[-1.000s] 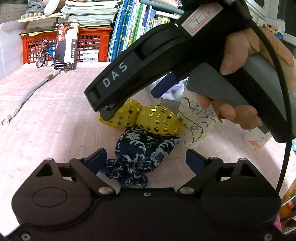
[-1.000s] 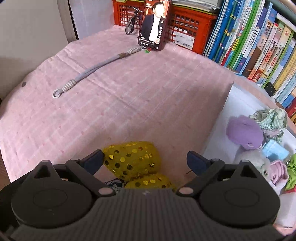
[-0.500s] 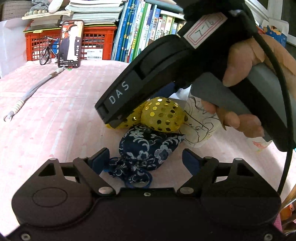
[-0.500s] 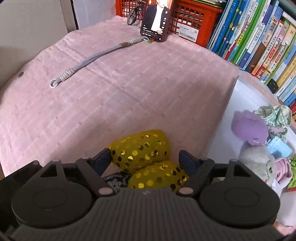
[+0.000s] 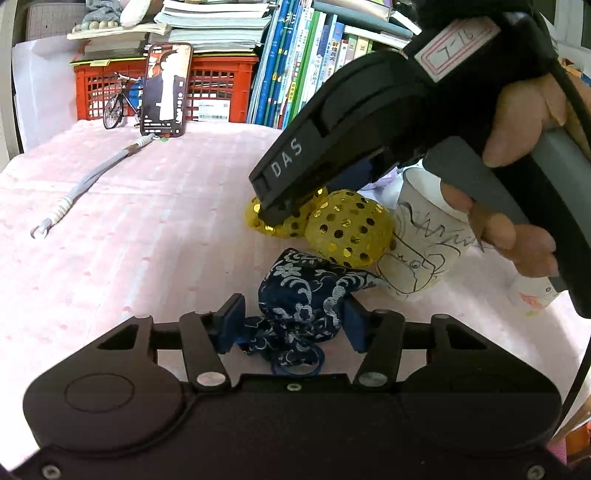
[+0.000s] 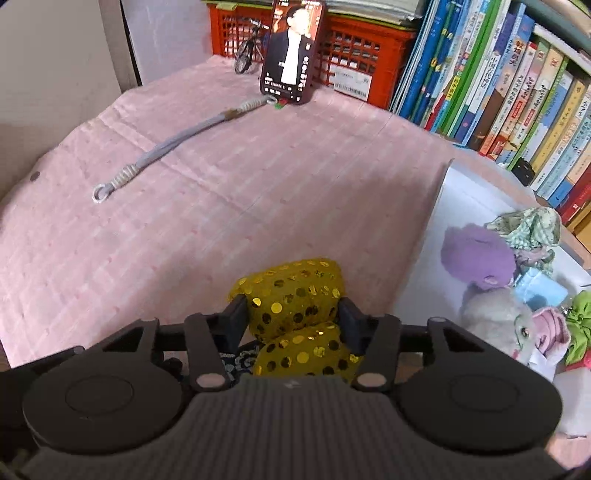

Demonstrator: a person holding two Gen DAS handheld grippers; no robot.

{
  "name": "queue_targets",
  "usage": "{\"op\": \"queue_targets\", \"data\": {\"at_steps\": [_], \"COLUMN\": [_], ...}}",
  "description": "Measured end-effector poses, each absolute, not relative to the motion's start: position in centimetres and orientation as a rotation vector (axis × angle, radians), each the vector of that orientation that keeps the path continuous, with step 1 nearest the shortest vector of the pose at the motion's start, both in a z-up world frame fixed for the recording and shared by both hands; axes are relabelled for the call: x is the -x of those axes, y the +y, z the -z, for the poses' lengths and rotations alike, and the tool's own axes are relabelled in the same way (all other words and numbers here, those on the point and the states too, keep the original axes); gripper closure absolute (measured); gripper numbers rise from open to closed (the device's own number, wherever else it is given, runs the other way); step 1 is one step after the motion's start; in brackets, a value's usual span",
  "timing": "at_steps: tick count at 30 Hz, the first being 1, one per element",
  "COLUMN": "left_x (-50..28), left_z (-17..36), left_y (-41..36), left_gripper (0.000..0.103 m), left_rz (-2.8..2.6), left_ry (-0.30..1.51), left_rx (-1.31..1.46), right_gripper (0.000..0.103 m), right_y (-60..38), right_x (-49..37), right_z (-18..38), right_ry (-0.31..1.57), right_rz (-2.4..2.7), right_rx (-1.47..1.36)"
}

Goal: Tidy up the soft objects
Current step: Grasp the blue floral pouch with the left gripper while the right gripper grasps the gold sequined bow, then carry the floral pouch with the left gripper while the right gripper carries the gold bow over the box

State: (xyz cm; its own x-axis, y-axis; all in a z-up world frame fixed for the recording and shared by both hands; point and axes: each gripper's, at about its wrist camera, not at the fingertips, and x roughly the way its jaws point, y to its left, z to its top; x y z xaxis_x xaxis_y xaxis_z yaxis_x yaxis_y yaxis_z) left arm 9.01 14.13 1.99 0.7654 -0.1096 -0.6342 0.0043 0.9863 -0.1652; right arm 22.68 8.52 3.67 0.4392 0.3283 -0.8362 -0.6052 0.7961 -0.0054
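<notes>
This looks like a lived-in home, most likely a study corner or a child's room. A pink cloth (image 6: pixel 229 206) covers the tabletop. Along its far edge stand rows of thin, colourful picture books (image 6: pixel 498 103) packed upright, beside a red plastic crate (image 5: pixel 221 88) with stacked papers and booklets (image 5: pixel 218 26) on top. A phone (image 6: pixel 291 51) leans against the crate, next to a small model bicycle (image 5: pixel 118 107). At the tabletop's right edge a white bin (image 6: pixel 436 236) holds plush toys (image 6: pixel 480 254) and cloth scraps, and a hand-drawn paper cup (image 5: pixel 424 254) stands nearby.
</notes>
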Motion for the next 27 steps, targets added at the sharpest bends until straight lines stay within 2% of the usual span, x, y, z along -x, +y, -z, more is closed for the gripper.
{"op": "queue_targets", "data": {"at_steps": [11, 27], "left_x": [-8.4, -7.9], "left_z": [-3.0, -5.7], "left_y": [13.9, 13.3], "left_gripper": [0.057, 0.060], "left_rz": [0.023, -0.029], "left_ry": [0.697, 0.651], "left_rx": [0.158, 0.134], "right_gripper": [0.049, 0.049], "right_y": [7.8, 5.3], "right_x": [-21.5, -20.1], "right_z": [-5.3, -8.3], "right_ry": [0.890, 0.789], "right_rz": [-0.606, -0.635], "right_rx": [0.284, 0.160]}}
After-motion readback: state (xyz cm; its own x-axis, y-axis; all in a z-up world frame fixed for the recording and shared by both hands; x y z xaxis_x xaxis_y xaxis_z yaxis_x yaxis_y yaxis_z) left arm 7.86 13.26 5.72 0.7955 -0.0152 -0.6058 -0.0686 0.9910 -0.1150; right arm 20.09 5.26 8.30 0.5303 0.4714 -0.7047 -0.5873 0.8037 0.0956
